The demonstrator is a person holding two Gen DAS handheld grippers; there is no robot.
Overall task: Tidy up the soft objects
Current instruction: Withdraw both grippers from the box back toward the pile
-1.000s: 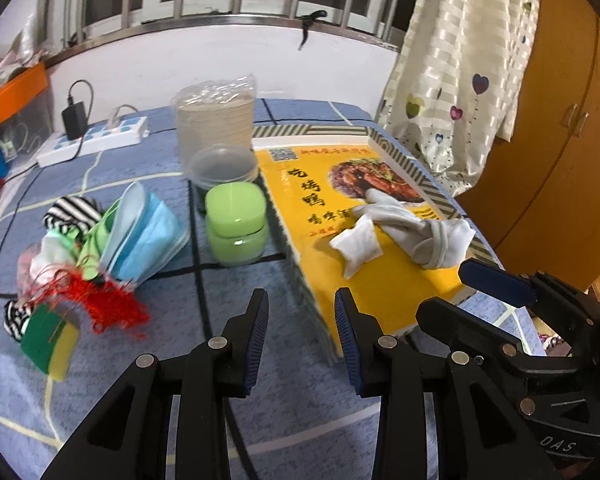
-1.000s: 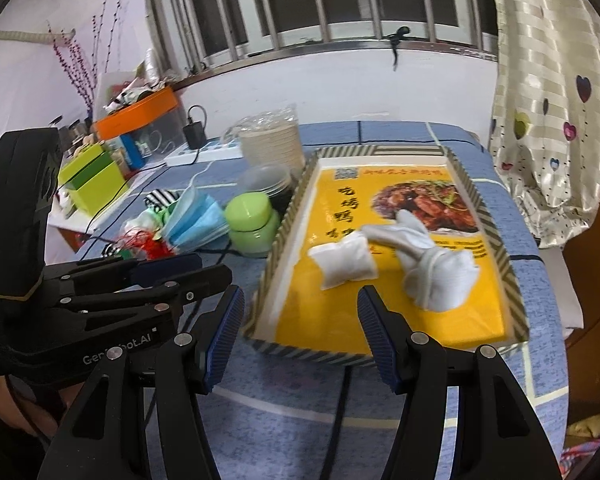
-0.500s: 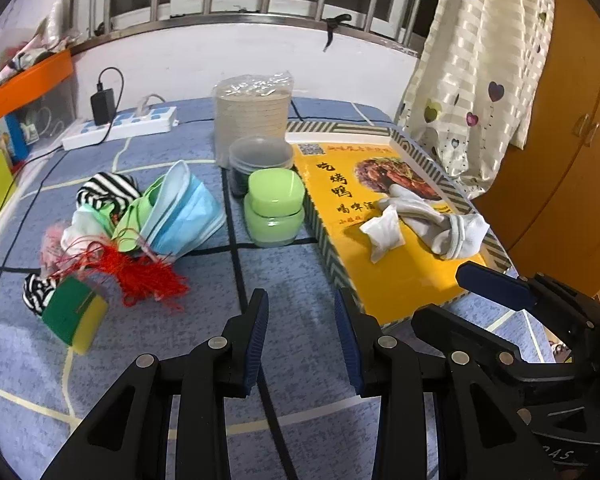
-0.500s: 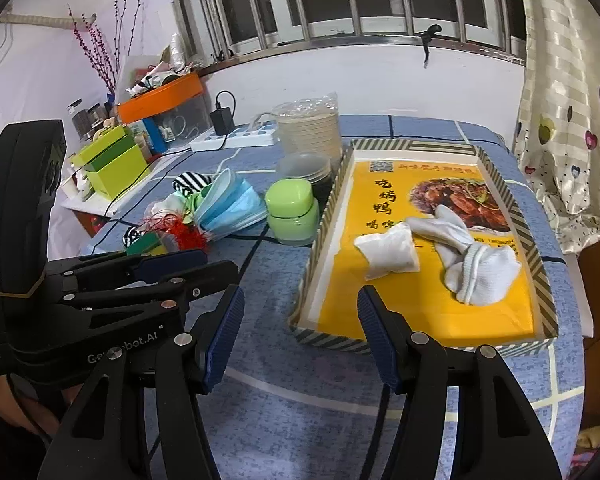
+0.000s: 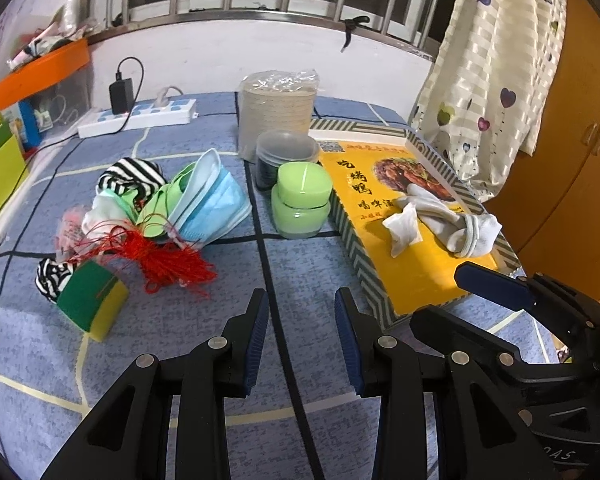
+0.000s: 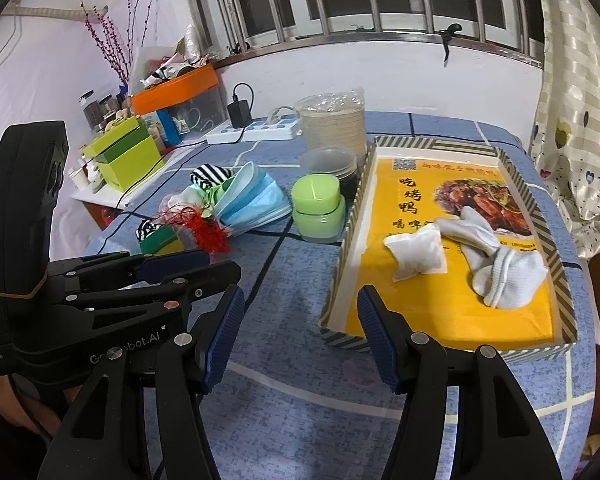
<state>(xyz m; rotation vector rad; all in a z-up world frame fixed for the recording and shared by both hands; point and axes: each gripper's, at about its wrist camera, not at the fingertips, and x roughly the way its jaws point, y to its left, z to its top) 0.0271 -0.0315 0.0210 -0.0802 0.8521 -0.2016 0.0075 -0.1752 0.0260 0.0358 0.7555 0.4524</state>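
A yellow box lid tray (image 5: 416, 280) (image 6: 452, 312) lies at the right and holds a grey sock (image 5: 456, 220) (image 6: 496, 264) and a small white pouch (image 5: 402, 226) (image 6: 418, 252). A pile lies at the left: blue face masks (image 5: 212, 200) (image 6: 256, 200), a striped sock (image 5: 130, 174), red tassel cord (image 5: 168, 260) (image 6: 208, 232) and a green-yellow sponge (image 5: 90, 300) (image 6: 160, 240). My left gripper (image 5: 302, 336) is open and empty above the blue cloth, in front of the pile. My right gripper (image 6: 300, 336) is open and empty at the tray's near left corner.
A green jar (image 5: 302, 200) (image 6: 320, 208), stacked clear tubs (image 5: 286, 152) and a bagged stack of bowls (image 5: 276, 114) stand between pile and tray. A power strip (image 5: 140, 118) lies at the back. Green boxes (image 6: 124, 156) stand at the left; a curtain (image 5: 496, 60) hangs at the right.
Both grippers have drawn back and swung left, so the pile and tray sit farther off and more of the table shows. Both stay open and empty.
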